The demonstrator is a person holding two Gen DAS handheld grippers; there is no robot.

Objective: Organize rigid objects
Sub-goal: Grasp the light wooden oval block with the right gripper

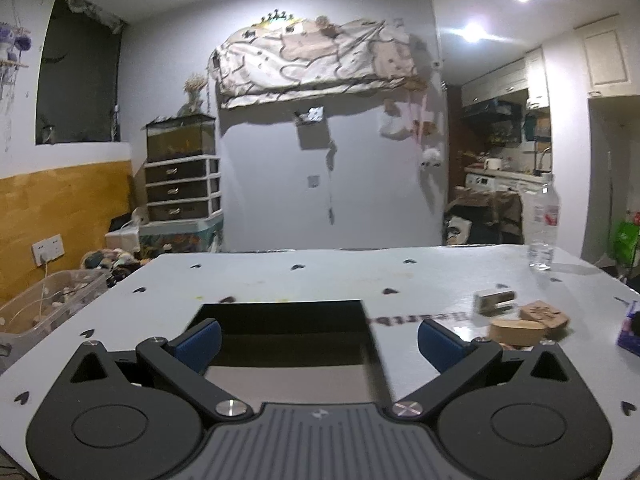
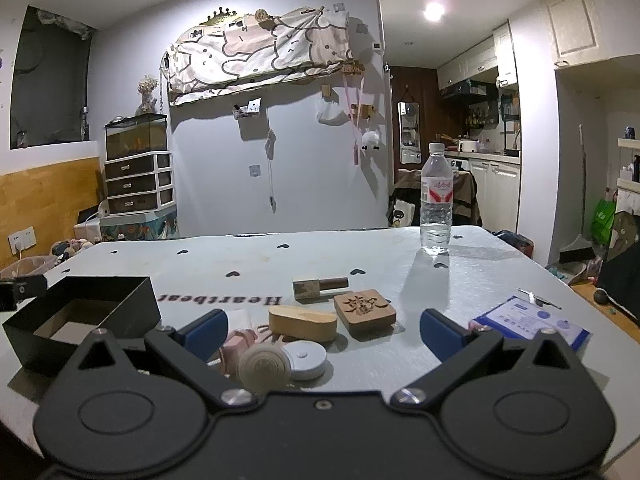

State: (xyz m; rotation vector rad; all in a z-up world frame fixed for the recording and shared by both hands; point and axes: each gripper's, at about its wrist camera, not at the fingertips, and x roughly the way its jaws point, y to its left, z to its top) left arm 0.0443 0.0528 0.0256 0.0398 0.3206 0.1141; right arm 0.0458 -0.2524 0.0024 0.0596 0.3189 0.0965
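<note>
Both my left tongs (image 1: 318, 338) and right tongs (image 2: 324, 334) gape wide, holding nothing. The oval pale wooden block (image 2: 302, 323) lies on the white table (image 2: 460, 280) beside the open black box (image 2: 80, 316); it looks light and stiff, so I'd pinch its long flat sides.
</note>
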